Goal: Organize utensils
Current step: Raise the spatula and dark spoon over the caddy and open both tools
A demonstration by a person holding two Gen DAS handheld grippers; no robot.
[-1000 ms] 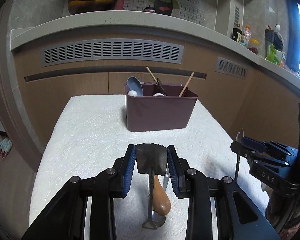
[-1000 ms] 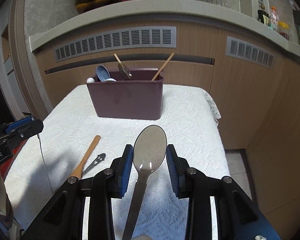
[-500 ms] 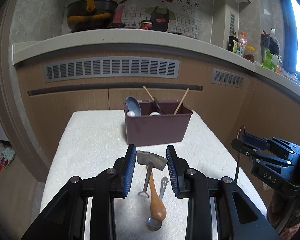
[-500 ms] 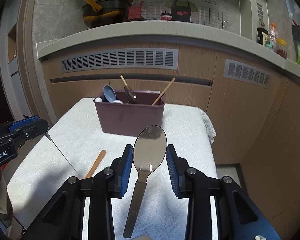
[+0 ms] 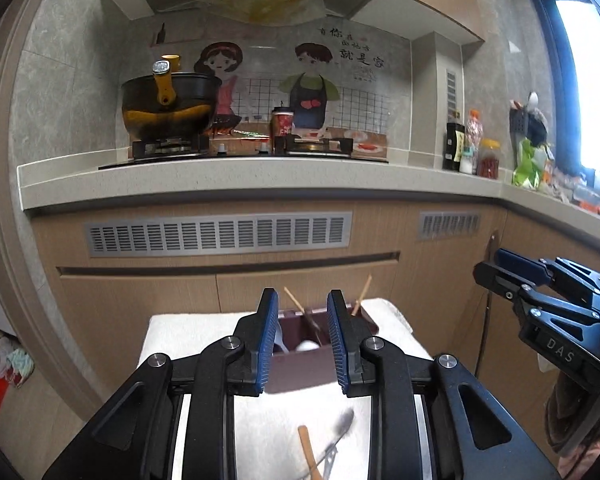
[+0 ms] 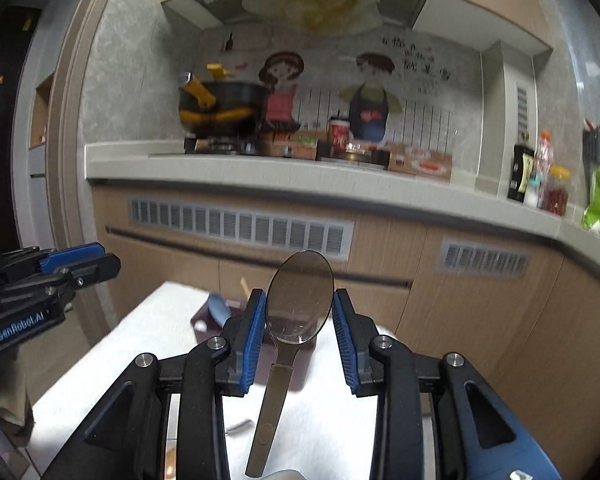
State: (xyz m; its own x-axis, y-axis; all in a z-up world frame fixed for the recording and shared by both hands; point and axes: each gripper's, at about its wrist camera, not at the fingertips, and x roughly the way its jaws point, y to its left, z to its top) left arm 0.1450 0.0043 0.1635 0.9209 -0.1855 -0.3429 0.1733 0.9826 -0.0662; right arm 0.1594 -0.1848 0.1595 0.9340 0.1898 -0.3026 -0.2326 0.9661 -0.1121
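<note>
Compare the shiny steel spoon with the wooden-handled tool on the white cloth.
The shiny steel spoon stands bowl-up, clamped in the right gripper's jaws; the wooden-handled tool lies loose on the white cloth. The spoon is all metal; the tool's handle is brown wood. Neither is in the maroon bin yet.

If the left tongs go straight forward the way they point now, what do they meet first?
Probably the maroon utensil box on the white cloth; it sits between the left tongs, though depth is unclear.
</note>
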